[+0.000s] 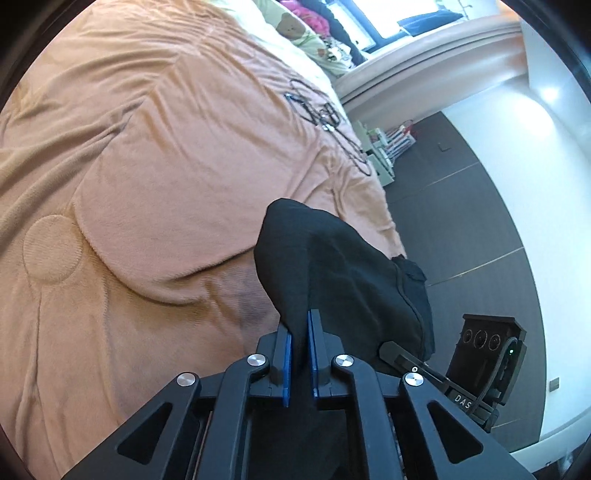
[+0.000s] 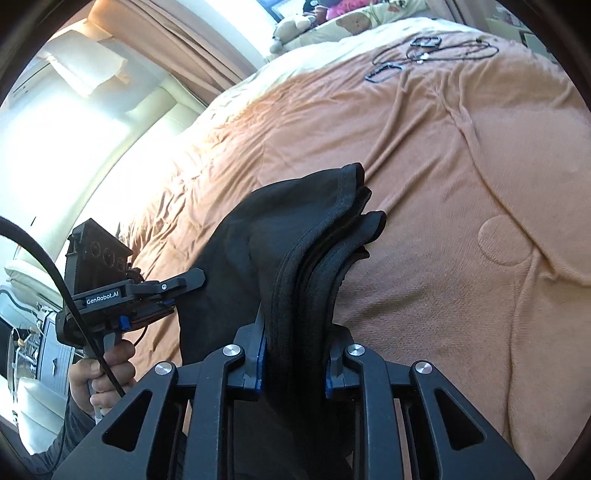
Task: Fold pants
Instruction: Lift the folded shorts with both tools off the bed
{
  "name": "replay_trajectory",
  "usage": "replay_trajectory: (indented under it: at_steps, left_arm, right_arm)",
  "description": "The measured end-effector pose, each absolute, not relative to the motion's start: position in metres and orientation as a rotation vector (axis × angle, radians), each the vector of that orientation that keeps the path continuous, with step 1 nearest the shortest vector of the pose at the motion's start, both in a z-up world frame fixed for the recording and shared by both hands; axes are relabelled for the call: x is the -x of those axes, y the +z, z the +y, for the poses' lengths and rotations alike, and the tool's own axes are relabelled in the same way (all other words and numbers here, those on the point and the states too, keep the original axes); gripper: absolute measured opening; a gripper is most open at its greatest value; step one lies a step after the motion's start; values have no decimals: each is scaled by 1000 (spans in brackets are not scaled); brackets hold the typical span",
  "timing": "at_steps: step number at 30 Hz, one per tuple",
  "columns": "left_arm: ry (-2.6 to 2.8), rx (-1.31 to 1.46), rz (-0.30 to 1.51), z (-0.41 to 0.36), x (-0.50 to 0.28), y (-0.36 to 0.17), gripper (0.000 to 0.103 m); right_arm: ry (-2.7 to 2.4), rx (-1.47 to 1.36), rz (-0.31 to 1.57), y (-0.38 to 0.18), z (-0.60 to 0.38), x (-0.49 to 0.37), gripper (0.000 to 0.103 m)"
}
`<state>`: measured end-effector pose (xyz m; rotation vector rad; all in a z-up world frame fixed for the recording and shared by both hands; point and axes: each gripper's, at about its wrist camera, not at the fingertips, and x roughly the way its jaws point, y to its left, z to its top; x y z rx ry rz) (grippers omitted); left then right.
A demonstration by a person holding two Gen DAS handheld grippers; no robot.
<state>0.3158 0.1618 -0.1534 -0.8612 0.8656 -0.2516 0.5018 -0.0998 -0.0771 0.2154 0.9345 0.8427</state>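
Black pants (image 2: 295, 251) hang above the bed (image 1: 147, 166), pinched by both tools: the left hand-held gripper (image 1: 300, 354) nearly shut on thin cloth, the right hand-held gripper (image 2: 293, 363) clamping bunched hems. Mid-lift, likely; next, carry it level and lay flat.

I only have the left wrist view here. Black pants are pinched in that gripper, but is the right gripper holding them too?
Observer: Yes. The right gripper is shut on a thick stack of hems of the pants.
Operator: Is a person visible anywhere?
Observer: A hand grips the handle of the left gripper at the lower left of the right view.
Operator: Anything at the far end of the bed?
Observer: A stuffed toy lies by the pillow.
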Motion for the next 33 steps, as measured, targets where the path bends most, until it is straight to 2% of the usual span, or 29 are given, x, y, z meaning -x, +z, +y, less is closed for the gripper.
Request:
replay_trajectory:
  at_steps: [17,33]
  left_arm:
    - [-368,786,765,105,-313,-90,7]
    - [-553,685,728,-20,-362,-39,7]
  right_arm:
    - [808,-200,751,-16,-185,-450,19]
    - [688,-101,601,50,-299,-411,19]
